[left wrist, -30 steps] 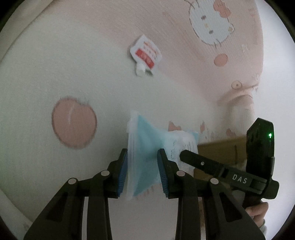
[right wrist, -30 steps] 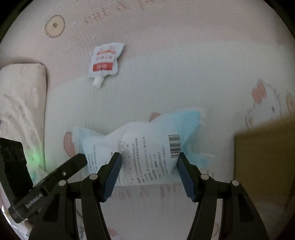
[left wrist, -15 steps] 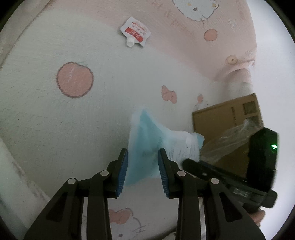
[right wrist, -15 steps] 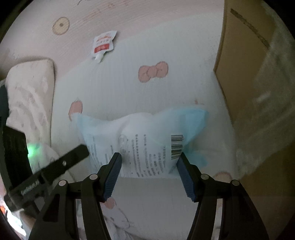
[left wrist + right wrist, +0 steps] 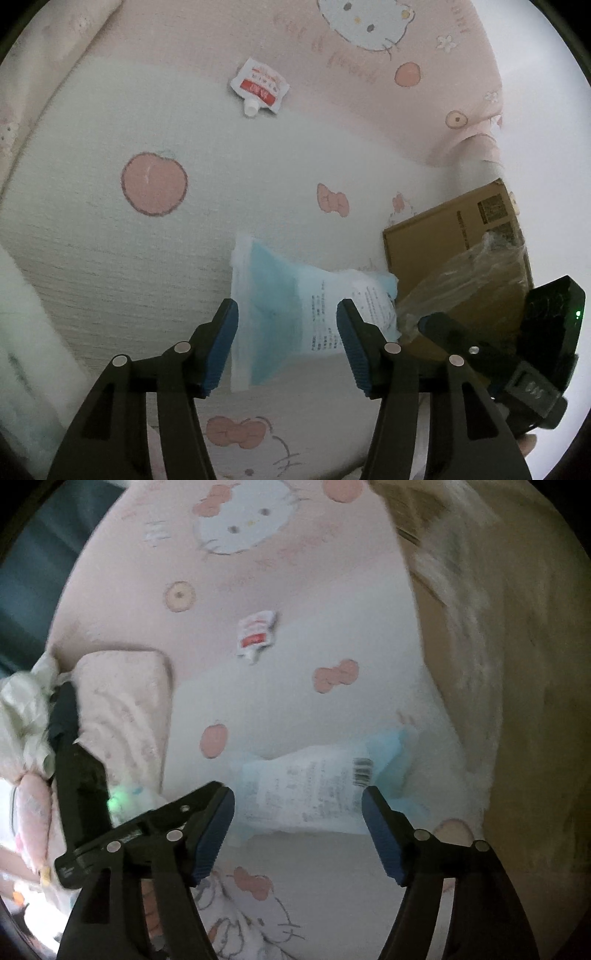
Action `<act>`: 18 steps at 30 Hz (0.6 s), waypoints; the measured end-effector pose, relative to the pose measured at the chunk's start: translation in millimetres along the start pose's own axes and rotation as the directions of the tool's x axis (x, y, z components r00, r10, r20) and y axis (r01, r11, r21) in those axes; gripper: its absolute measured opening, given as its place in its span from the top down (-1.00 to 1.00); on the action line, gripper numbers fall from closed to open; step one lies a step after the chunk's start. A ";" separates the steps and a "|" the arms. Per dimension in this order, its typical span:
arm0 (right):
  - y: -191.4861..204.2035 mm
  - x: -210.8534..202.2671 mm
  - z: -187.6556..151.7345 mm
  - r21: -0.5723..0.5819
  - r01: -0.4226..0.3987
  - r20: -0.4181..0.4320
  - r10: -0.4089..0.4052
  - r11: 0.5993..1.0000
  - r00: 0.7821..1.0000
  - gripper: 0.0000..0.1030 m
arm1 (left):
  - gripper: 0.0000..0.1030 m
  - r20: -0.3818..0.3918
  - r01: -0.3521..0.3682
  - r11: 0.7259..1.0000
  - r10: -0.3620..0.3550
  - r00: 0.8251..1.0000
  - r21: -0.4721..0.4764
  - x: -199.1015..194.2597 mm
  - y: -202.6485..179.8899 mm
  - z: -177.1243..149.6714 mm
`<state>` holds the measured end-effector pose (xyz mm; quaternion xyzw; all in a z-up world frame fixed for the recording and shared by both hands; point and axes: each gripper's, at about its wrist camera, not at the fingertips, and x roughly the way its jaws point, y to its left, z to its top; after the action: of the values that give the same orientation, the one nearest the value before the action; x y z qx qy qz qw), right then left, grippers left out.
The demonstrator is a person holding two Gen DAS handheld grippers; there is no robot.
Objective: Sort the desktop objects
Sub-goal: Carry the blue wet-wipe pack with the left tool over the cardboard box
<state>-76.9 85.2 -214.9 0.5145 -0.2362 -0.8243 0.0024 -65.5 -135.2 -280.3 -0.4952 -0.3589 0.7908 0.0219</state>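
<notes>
I noted both claws just opening, pads clear of blue-white pouch (image 5: 295,299). Left claw (image 5: 286,341) wide, pouch at 12 o'clock. Right claw (image 5: 297,832) wide. Pouch long axis 9-to-3, cardboard box (image 5: 454,236) at 2 o'clock.

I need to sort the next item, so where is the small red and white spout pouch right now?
In the left wrist view the spout pouch lies alone toward the top centre, on the cartoon blanket where pink meets white, far beyond the blue and white packet.
</notes>
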 end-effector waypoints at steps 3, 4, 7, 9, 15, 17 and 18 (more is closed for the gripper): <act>0.1 9.9 -1.9 -0.034 0.083 -0.019 -0.083 0.996 0.996 -0.42 | -0.16 -0.029 0.011 1.000 -0.011 1.000 -0.011 7.9 1.4 1.9; 0.3 17.6 -2.4 -0.037 0.110 -0.041 -0.112 0.993 0.993 -0.42 | -0.16 -0.037 0.012 1.000 -0.012 0.999 -0.015 10.6 1.9 2.5; -4.6 36.8 -1.7 -0.027 0.114 -0.085 -0.116 0.993 0.990 -0.42 | -0.16 -0.053 0.014 0.999 -0.016 0.998 -0.034 17.0 4.1 4.0; -7.8 43.8 0.7 -0.014 0.134 -0.096 -0.135 0.991 0.986 -0.42 | -0.16 -0.051 0.035 0.998 -0.038 0.998 -0.053 18.5 7.0 5.7; -17.5 58.2 10.9 0.024 0.158 -0.136 -0.154 0.987 0.979 -0.45 | -0.16 -0.059 0.082 0.988 -0.090 0.994 -0.129 26.4 17.4 10.1; -21.5 59.0 11.8 0.048 0.155 -0.147 -0.146 0.987 0.978 -0.46 | -0.16 -0.058 0.030 0.993 -0.037 0.998 -0.112 27.7 15.2 10.4; -22.7 58.6 11.4 0.057 0.157 -0.155 -0.147 0.986 0.977 -0.46 | -0.16 -0.066 -0.013 0.996 0.007 0.998 -0.089 30.4 12.4 10.2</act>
<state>-108.7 95.3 -269.4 0.5913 -0.2235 -0.7725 -0.0605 -85.1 -138.1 -308.3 -0.5232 -0.3905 0.7574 0.0077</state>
